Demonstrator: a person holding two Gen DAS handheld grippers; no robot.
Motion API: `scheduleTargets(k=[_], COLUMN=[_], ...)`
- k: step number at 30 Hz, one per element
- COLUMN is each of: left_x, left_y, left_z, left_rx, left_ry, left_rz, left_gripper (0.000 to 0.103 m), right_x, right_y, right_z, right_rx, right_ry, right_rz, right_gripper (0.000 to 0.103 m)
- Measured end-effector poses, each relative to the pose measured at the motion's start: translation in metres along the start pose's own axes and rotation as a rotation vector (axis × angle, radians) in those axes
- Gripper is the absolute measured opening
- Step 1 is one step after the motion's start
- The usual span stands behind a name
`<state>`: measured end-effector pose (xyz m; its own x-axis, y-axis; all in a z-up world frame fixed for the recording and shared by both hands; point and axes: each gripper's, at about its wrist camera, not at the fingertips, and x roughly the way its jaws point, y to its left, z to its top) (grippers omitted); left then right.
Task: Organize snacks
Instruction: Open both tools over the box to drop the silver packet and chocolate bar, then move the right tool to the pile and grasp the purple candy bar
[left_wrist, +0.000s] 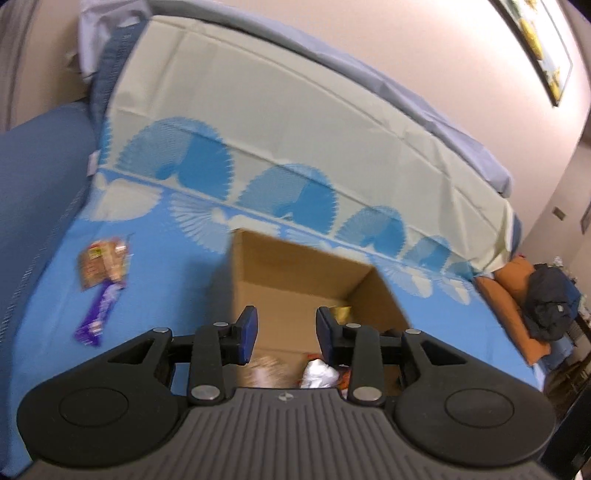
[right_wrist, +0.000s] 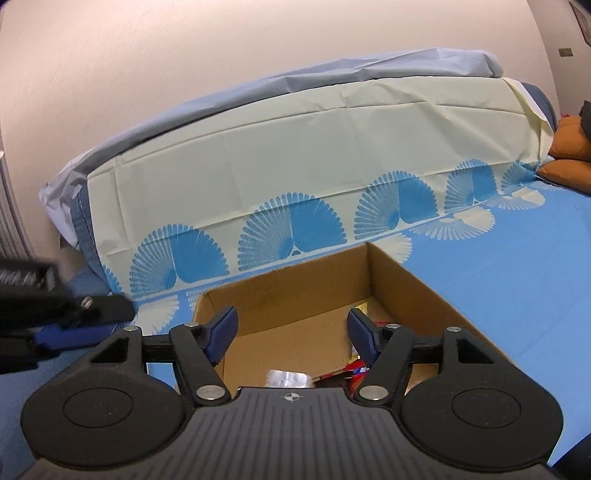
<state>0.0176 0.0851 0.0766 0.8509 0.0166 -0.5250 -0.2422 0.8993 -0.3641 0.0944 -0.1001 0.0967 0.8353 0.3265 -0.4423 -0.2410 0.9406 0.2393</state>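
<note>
An open cardboard box (left_wrist: 295, 280) stands on a blue patterned cloth (left_wrist: 166, 288). My left gripper (left_wrist: 286, 321) hangs open over the box's near side with nothing between its blue pads. Inside lie a silver wrapper (left_wrist: 319, 373), a blurred tan packet (left_wrist: 264, 371) and a gold piece (left_wrist: 340, 312). Left of the box, on the cloth, lie a brown snack packet (left_wrist: 101, 262) and a purple bar (left_wrist: 98, 310). My right gripper (right_wrist: 291, 321) is open above the same box (right_wrist: 303, 295), over a silver packet (right_wrist: 286, 378) and red wrappers (right_wrist: 351, 373).
A cream cover with blue fan prints (right_wrist: 295, 155) drapes the raised back behind the box. Orange cushions (left_wrist: 513, 291) and a dark bag (left_wrist: 550, 302) lie at the far right. A blurred black tool frame (right_wrist: 44, 295) shows at the left edge of the right wrist view.
</note>
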Motion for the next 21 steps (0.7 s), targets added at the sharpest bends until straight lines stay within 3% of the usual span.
scheduleTargets(k=[8,10,13,17,19,21], left_x=[-0.018,-0.023,-0.027,-0.034,-0.035,-0.033], left_y=[0.081,0.101,0.123,0.146,0.156,0.171], left_z=[-0.032,-0.040,-0.053,-0.076,-0.091,-0.090], left_rx=[0.005,0.026,0.112,0.239,0.277,0.185], left_ry=[0.048,0.054,0.056,0.045,0.027,0.035], left_rz=[0.130,0.157,0.188,0.145,0.147,0.138], left_gripper=[0.039,0.039,0.048,0.047,0.038,0.023], right_x=[0.000,-0.002,-0.003,-0.006,-0.009,-0.012], right_y=[0.024,0.031,0.042,0.057,0.065,0.074], right_z=[-0.018,-0.023,-0.030,-0.040,-0.046,-0.050], right_rx=[-0.088,-0.115,-0.148,-0.173,-0.195,-0.215], right_ry=[0.036,0.037,0.046,0.056,0.053,0.052], right_rz=[0.060,0.092,0.146,0.207,0.232,0.256], right_gripper=[0.067,0.061,0.048,0.038,0.036,0.031])
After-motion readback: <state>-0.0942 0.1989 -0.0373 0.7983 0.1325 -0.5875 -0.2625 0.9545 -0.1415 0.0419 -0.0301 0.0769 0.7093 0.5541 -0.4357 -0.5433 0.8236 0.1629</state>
